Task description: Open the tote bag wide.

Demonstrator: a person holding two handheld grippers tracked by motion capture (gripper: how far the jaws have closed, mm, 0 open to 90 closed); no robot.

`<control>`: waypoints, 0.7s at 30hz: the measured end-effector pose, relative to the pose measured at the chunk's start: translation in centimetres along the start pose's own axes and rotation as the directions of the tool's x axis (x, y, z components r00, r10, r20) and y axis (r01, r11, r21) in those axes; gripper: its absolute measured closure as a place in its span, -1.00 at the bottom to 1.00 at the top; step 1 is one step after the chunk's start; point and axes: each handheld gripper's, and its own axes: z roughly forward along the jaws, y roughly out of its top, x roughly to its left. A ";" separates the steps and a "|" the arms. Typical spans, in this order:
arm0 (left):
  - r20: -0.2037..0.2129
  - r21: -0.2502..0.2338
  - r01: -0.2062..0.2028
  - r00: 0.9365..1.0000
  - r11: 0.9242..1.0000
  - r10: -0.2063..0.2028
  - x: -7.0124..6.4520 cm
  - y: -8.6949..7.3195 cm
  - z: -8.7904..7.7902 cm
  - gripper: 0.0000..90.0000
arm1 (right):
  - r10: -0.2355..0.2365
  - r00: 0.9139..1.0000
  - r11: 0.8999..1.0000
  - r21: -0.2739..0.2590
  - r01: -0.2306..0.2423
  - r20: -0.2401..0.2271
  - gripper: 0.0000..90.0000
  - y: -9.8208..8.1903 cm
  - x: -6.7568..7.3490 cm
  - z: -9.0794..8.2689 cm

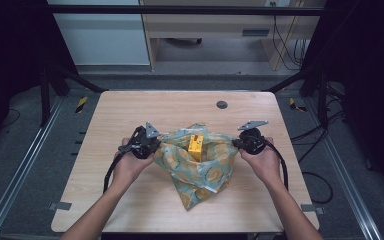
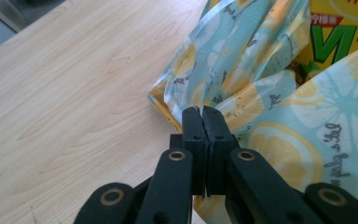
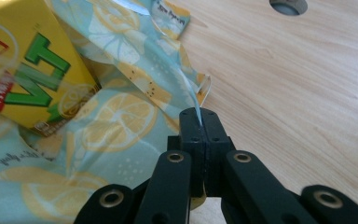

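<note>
While both hands are holding the bag [image 1: 200,165] mouth wide, left gripper [image 2: 203,112] and right gripper [image 3: 199,114] are pinching its edges; the carton [image 1: 196,145] probably needs settling next.

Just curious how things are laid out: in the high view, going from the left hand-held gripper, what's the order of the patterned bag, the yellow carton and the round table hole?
1. Patterned bag, clamped in it.
2. Yellow carton, inside the bag.
3. Round table hole, far side.

Glossy, crinkled plastic bag [image 1: 200,167], smooth printed cardboard carton [image 1: 196,145], matt pale wood-grain table [image 1: 130,107].
</note>
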 end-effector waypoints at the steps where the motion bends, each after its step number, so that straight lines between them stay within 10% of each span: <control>1: 0.003 0.002 0.003 1.000 1.000 -0.003 0.0 -0.1 0.1 0.98 | 0.003 1.000 1.000 0.004 -0.003 0.000 1.00 -0.1 -0.1 0.1; 21: 0.028 0.039 0.008 1.000 0.999 -0.009 -0.7 -1.4 2.4 0.98 | 0.026 1.000 0.997 0.073 -0.024 -0.017 1.00 -2.2 -0.6 1.7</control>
